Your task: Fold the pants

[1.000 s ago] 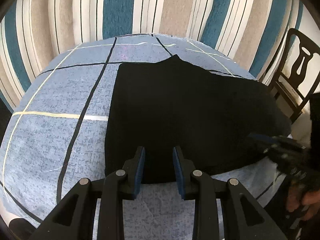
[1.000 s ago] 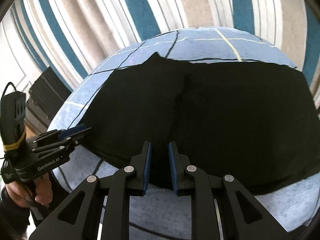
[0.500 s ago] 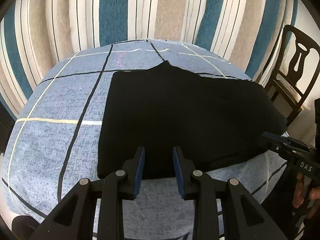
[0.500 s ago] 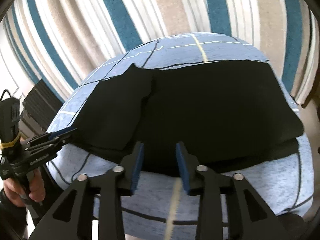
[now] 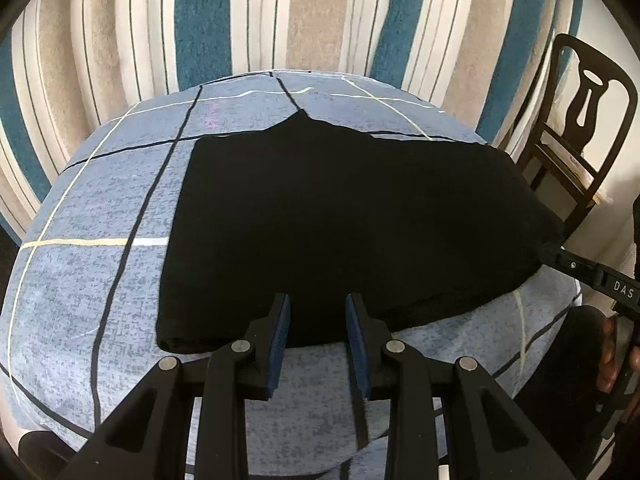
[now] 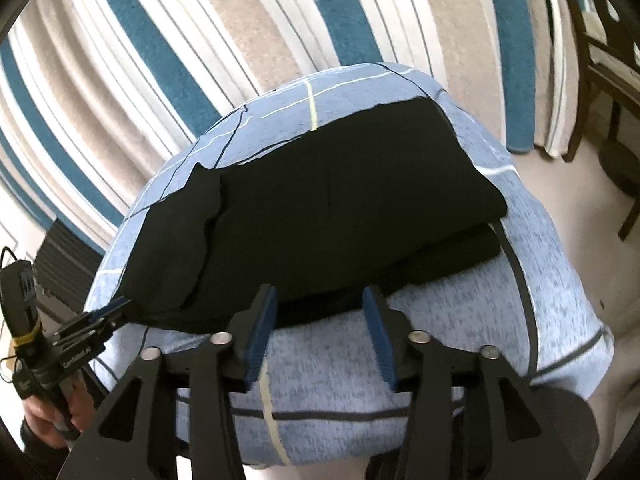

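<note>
Black pants [image 5: 344, 216] lie folded flat on the blue checked table [image 5: 88, 216], just ahead of both claws. Left claw [image 5: 316, 336] is part open and empty, its blue pads over the pants' near hem, not pinching cloth. Right claw [image 6: 320, 332] has its jaws opening with nothing between them, the pants' near edge right in front. Striped curtain [image 5: 304, 16] hangs beyond the table; dark chair [image 5: 576, 120] to the left claw's right.

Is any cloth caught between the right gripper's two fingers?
No: the right gripper has empty, opening jaws, with the black pants lying on the checked cloth beyond them.
</note>
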`<move>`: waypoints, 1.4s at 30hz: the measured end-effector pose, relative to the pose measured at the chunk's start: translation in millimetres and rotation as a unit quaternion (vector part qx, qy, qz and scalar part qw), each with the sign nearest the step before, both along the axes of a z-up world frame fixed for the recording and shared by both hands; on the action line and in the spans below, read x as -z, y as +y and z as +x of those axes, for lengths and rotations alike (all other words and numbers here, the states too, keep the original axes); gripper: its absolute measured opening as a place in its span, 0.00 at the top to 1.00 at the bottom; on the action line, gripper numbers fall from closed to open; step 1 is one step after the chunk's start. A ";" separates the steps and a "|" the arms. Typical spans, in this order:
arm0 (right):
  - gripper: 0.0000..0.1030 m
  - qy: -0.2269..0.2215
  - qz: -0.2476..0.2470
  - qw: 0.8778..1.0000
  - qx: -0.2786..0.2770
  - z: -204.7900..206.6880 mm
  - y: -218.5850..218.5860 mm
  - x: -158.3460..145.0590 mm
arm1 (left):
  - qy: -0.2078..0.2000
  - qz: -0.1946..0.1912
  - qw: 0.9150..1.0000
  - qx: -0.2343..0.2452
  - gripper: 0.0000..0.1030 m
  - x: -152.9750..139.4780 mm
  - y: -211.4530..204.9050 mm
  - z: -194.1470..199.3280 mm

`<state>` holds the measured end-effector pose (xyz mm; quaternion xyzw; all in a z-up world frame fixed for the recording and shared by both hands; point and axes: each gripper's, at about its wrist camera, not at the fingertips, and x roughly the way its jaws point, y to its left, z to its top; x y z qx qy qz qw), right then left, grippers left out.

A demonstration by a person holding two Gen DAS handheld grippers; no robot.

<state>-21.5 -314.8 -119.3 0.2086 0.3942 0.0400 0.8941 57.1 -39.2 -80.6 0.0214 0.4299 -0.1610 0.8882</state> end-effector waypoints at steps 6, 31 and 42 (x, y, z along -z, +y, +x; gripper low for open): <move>0.50 0.007 0.034 0.999 0.015 -9.3 -8.3 5.2 | -0.001 0.002 1.000 0.016 0.70 -2.8 -12.7 -1.1; 0.46 -0.036 0.164 0.980 0.105 7.0 -57.2 14.7 | 0.005 -0.001 1.000 0.015 0.69 6.1 -20.7 14.6; 0.44 -0.038 0.123 0.984 0.120 40.1 -55.9 9.7 | 0.005 -0.012 1.000 0.013 0.66 11.7 -17.7 16.8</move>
